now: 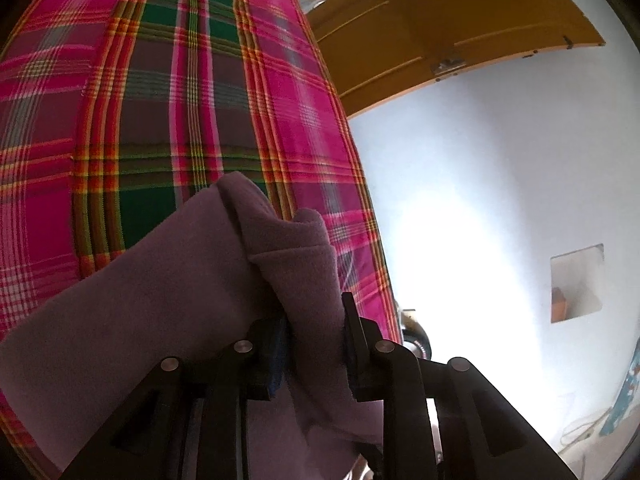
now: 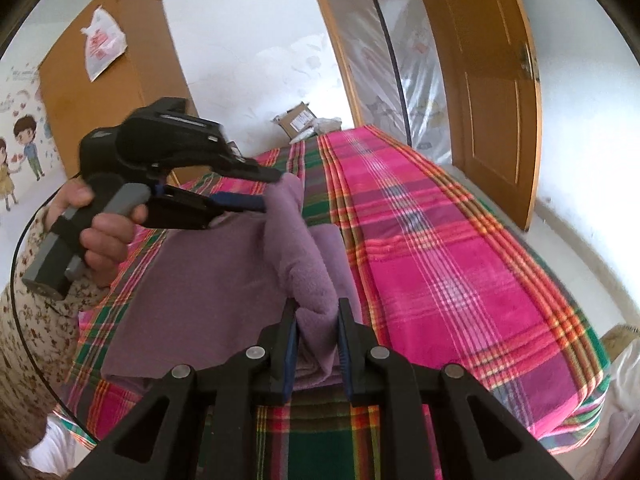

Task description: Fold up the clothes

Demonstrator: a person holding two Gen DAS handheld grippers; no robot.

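While right tongs [image 2: 318, 334] pinch purple cloth [image 2: 208, 264], left tongs [image 1: 316, 344] straddle it.

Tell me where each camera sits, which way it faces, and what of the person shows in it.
Left wrist: on the left tongs, looking along them over the purple garment between the fingers, the plaid bed cover and a door beyond; no body visible.
Right wrist: on the right tongs, facing across the bed; a hand and floral sleeve carry the other tongs.
Shared: garment, cover, door.
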